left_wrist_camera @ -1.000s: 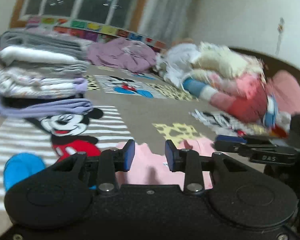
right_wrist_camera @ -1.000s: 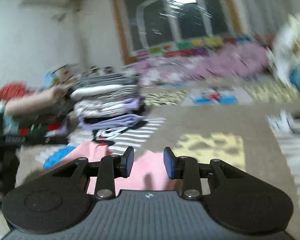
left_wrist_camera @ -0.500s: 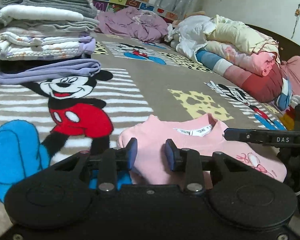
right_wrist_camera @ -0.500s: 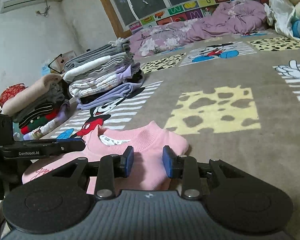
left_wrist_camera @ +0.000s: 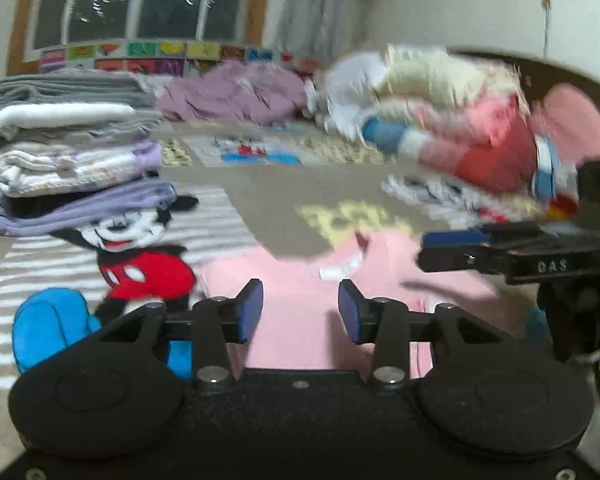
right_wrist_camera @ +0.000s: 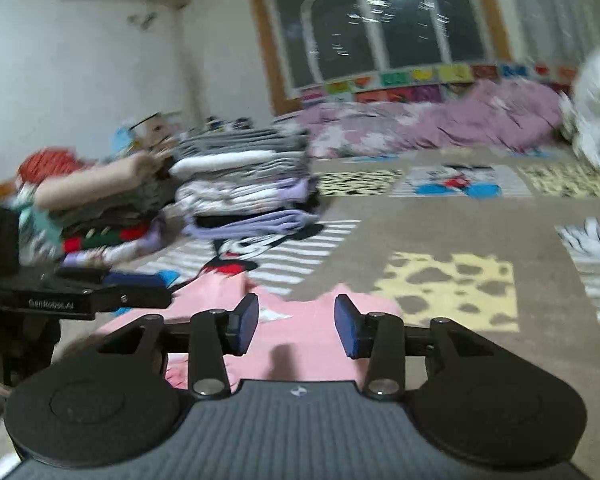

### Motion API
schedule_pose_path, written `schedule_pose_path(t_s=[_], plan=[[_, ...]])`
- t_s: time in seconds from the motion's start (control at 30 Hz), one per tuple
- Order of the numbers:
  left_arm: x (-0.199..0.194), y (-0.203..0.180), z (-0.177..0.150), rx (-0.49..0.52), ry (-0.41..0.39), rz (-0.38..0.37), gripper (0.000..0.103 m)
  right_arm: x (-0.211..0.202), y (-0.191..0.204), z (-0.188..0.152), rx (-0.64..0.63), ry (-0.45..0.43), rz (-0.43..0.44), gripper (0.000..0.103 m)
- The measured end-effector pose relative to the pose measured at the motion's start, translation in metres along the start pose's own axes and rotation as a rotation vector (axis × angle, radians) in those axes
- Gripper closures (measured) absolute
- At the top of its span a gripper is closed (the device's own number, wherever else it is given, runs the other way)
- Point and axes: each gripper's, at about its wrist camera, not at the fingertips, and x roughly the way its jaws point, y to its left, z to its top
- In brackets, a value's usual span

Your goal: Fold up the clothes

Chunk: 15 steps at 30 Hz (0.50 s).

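Observation:
A pink top [left_wrist_camera: 300,280] lies flat on the cartoon-mouse blanket [left_wrist_camera: 140,264], its neckline turned away from me. My left gripper [left_wrist_camera: 300,312] hovers over the top's left part. Its jaws are opening, and the blue pads [left_wrist_camera: 252,310] press on nothing. My right gripper [right_wrist_camera: 296,326] hovers over the top's [right_wrist_camera: 364,308] right shoulder. Its jaws are opening too, with only the flat cloth behind the gap. Each gripper shows in the other's view: the right gripper [left_wrist_camera: 452,248] at the right edge, the left gripper [right_wrist_camera: 136,282] at the left edge. Both views are motion-blurred.
A tall stack of folded clothes [left_wrist_camera: 72,152] stands at the left of the blanket, with a second stack [right_wrist_camera: 100,220] beyond it. Crumpled purple bedding [left_wrist_camera: 236,96] lies at the back under the window. Rolled quilts [left_wrist_camera: 460,128] are piled at the right.
Both grippers' jaws stand wider than before. Both views dipped low over the top half a second ago and now look higher again, blurred. The pink top lies as it did.

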Motion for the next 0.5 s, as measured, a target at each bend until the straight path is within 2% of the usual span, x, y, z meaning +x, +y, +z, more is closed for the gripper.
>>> schedule_pose_path(t_s=[0.07, 0.1, 0.23, 0.33, 0.4, 0.43, 0.5], plan=[[0.014, -0.001, -0.009, 0.029, 0.070, 0.032, 0.062, 0.008, 0.001, -0.005, -0.005, 0.049, 0.011, 0.055], [0.016, -0.001, -0.012, 0.030, 0.064, 0.030, 0.062, 0.016, -0.001, -0.009, 0.003, 0.089, 0.003, 0.055], [0.020, 0.005, -0.012, 0.006, 0.063, 0.016, 0.060, 0.026, -0.002, -0.013, -0.012, 0.109, 0.002, 0.056], [0.014, 0.007, -0.013, -0.016, 0.040, 0.008, 0.059, 0.019, 0.001, -0.014, -0.024, 0.083, -0.013, 0.057], [-0.003, 0.006, -0.014, -0.060, -0.005, 0.024, 0.058, 0.004, 0.006, -0.015, -0.026, 0.028, -0.040, 0.056], [-0.010, 0.007, -0.014, -0.096, -0.019, 0.039, 0.052, -0.005, 0.009, -0.017, -0.016, 0.004, -0.058, 0.056], [-0.023, 0.013, -0.014, -0.183, -0.036, 0.045, 0.047, -0.022, 0.007, -0.020, 0.043, -0.004, -0.093, 0.051]])
